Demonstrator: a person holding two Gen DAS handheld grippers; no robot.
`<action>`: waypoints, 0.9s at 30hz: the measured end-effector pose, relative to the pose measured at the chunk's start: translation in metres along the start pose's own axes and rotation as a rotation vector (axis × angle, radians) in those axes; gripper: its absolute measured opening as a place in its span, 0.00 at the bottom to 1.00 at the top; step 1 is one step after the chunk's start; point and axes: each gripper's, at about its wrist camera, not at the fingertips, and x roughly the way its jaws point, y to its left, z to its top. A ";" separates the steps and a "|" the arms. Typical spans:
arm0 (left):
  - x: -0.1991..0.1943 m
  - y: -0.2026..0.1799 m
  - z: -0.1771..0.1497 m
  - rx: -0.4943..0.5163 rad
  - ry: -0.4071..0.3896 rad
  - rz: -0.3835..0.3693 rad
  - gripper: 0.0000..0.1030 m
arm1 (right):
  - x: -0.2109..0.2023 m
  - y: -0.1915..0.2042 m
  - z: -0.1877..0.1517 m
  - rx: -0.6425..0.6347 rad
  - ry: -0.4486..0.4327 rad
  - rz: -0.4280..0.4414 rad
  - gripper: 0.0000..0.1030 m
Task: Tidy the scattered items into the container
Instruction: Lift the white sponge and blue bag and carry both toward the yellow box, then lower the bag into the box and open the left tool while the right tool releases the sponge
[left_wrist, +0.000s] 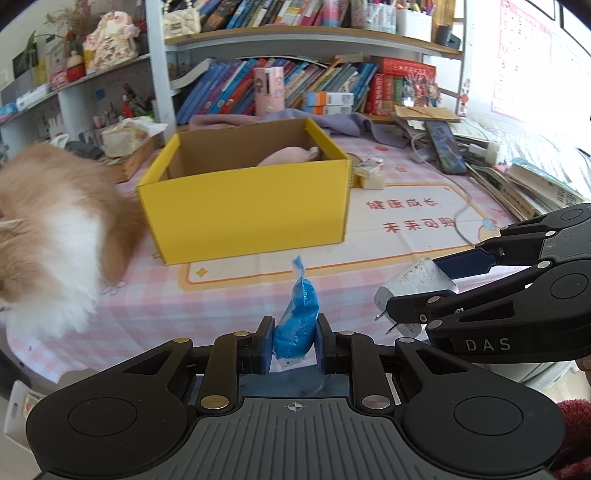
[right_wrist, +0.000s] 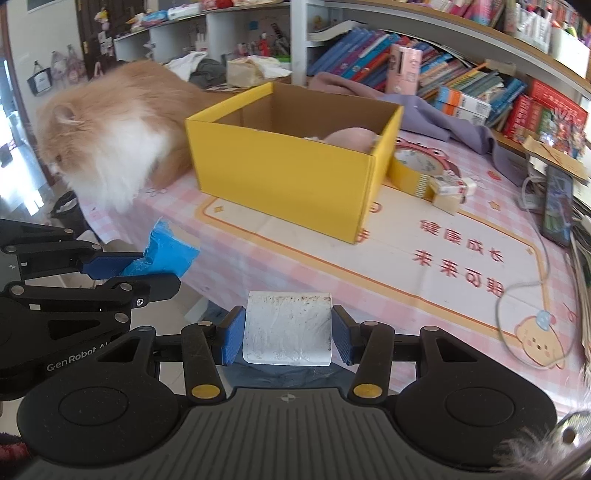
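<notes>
My left gripper (left_wrist: 295, 343) is shut on a small blue packet (left_wrist: 297, 321), which stands upright between the blue pads. My right gripper (right_wrist: 288, 332) is shut on a white charger plug (right_wrist: 288, 326); its metal prongs show in the left wrist view, under the right gripper (left_wrist: 417, 286). Both hang side by side over the near edge of the table. Beyond them stands the open yellow box (left_wrist: 243, 206), also (right_wrist: 288, 173), with a pink soft item (right_wrist: 351, 138) inside. In the right wrist view the left gripper (right_wrist: 159, 271) and its blue packet (right_wrist: 170, 253) are at the left.
A fluffy orange-and-white cat (right_wrist: 110, 136) sits on the table against the box's left side. A roll of yellow tape (right_wrist: 413, 166) and small boxes (right_wrist: 450, 188) lie right of the box. A phone (right_wrist: 557, 206), a cable and stacked books line the right; a purple cloth (left_wrist: 347, 125) lies behind.
</notes>
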 end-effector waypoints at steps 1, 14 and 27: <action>-0.001 0.004 -0.001 -0.005 0.001 0.006 0.20 | 0.001 0.003 0.001 -0.007 -0.001 0.007 0.46; -0.003 0.033 0.001 -0.061 -0.003 0.069 0.20 | 0.018 0.023 0.024 -0.073 -0.014 0.069 0.46; 0.012 0.044 0.065 -0.006 -0.116 0.078 0.20 | 0.024 -0.001 0.078 -0.091 -0.165 0.038 0.46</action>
